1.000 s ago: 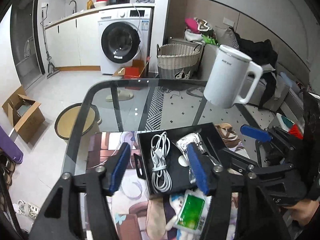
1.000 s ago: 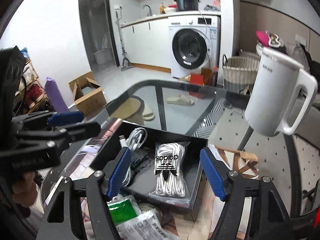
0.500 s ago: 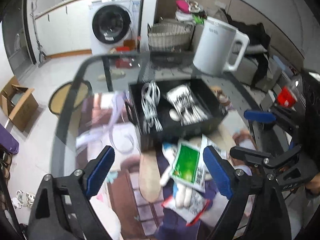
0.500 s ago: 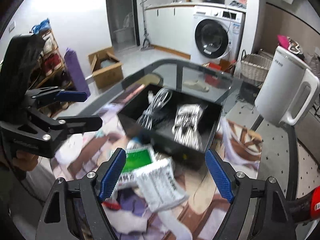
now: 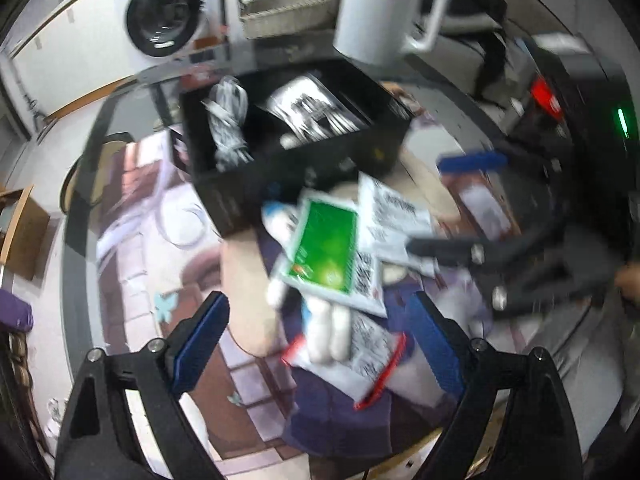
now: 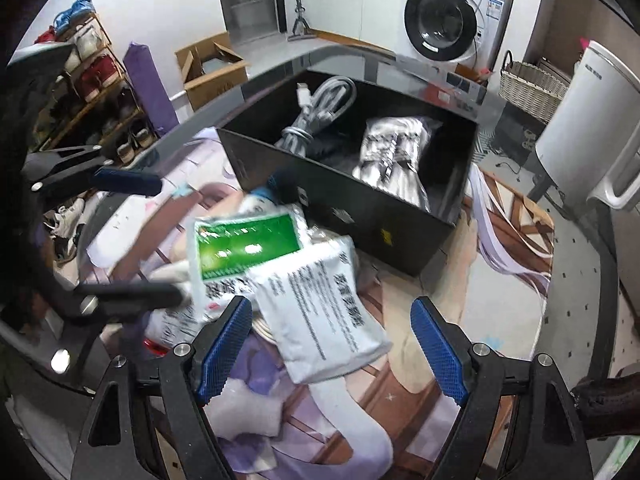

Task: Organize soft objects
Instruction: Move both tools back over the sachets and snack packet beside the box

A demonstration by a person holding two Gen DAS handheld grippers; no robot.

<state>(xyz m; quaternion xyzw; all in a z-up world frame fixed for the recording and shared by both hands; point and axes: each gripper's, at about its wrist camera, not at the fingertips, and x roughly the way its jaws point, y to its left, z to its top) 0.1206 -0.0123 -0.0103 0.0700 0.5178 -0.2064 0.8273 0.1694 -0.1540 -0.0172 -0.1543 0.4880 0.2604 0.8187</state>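
Observation:
A black box (image 5: 296, 160) on the table holds a coiled white cable (image 5: 230, 128) and a bag of white laces (image 5: 312, 110). In front of it lies a pile: a green packet (image 5: 326, 248), a white printed packet (image 5: 394, 210), a red-edged packet (image 5: 368, 364) and white socks (image 5: 326, 332). My left gripper (image 5: 316, 312) hangs open above the socks and the red-edged packet. My right gripper (image 6: 330, 314) is open over the white printed packet (image 6: 320, 300), beside the green packet (image 6: 244, 246). Neither holds anything. The view is blurred.
A white kettle (image 6: 588, 132) stands right of the black box (image 6: 360, 208). A printed mat (image 5: 132, 216) covers the glass table. Beyond the table edge are a washing machine (image 6: 444, 20), a wicker basket (image 6: 528, 84), a cardboard box (image 6: 212, 72) and a shoe rack (image 6: 88, 92).
Both grippers have tipped downward and sunk from over the box to the pile of packets in front of it. Both sets of jaws stand wider than a second ago.

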